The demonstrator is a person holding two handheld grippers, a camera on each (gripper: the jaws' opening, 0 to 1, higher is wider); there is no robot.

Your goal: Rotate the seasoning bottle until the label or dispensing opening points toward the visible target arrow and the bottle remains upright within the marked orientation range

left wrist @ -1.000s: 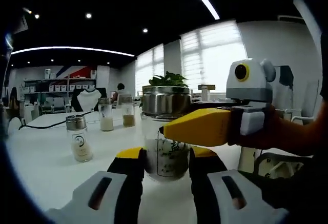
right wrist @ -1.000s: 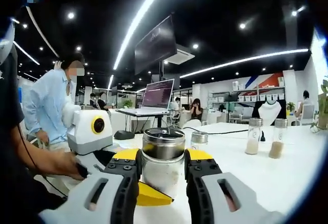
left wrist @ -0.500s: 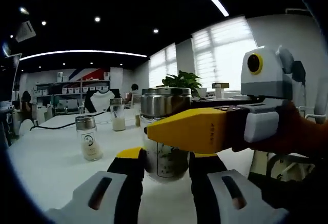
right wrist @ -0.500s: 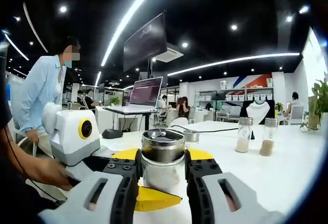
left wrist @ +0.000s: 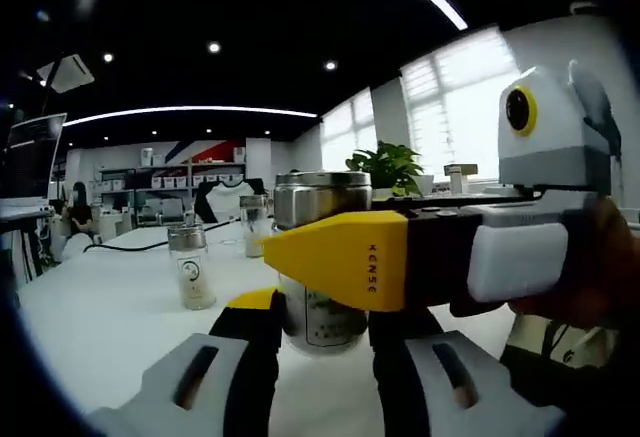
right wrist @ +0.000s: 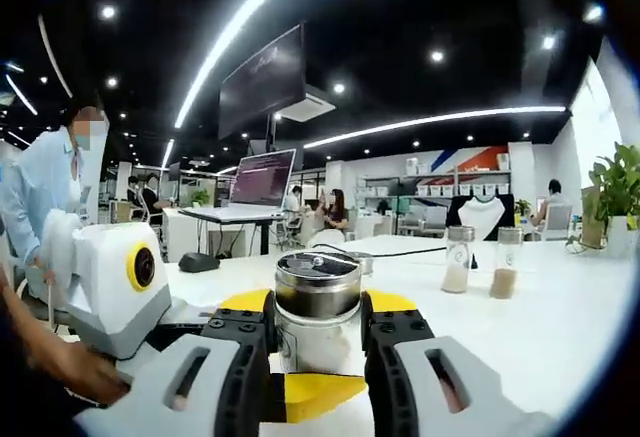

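Both grippers clamp one upright seasoning bottle (left wrist: 322, 297) on the white table (left wrist: 110, 327). The left gripper (left wrist: 322, 332) holds its glass base; the right gripper (right wrist: 315, 332) grips just under the steel cap (right wrist: 318, 285). In the left gripper view the right gripper's yellow jaw hides most of the label. Three spare bottles (right wrist: 458, 259) stand well apart.

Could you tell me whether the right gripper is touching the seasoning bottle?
Touching: in the right gripper view, the right gripper has both jaws pressed against the seasoning bottle, with no gap visible.
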